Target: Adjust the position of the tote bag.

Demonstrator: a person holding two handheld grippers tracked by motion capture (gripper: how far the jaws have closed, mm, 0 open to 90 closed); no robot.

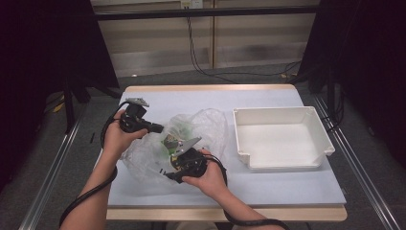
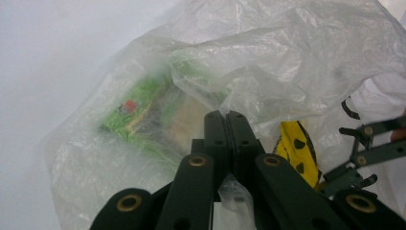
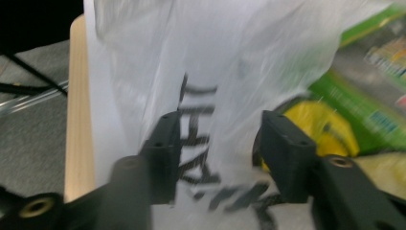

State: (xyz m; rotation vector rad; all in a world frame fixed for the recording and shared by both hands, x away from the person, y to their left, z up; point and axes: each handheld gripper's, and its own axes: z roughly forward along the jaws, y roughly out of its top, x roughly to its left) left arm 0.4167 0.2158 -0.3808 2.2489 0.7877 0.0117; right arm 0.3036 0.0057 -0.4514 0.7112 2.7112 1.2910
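Clearly early going: in the high view the clear plastic bag (image 1: 191,139) lies on the tabletop (image 1: 287,184) with its packets inside, and the white bin (image 1: 282,136) beside it holds nothing. From the left gripper view, the left tool (image 2: 227,120) is clamped tight on bag film; a green packet (image 2: 143,112) shows through, its label unreadable. From the right gripper view, the right tool (image 3: 220,143) stands half open around film with blurred black print.

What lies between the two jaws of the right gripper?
In the right gripper view, a fold of the plastic bag with black print lies between the open jaws of the right gripper.
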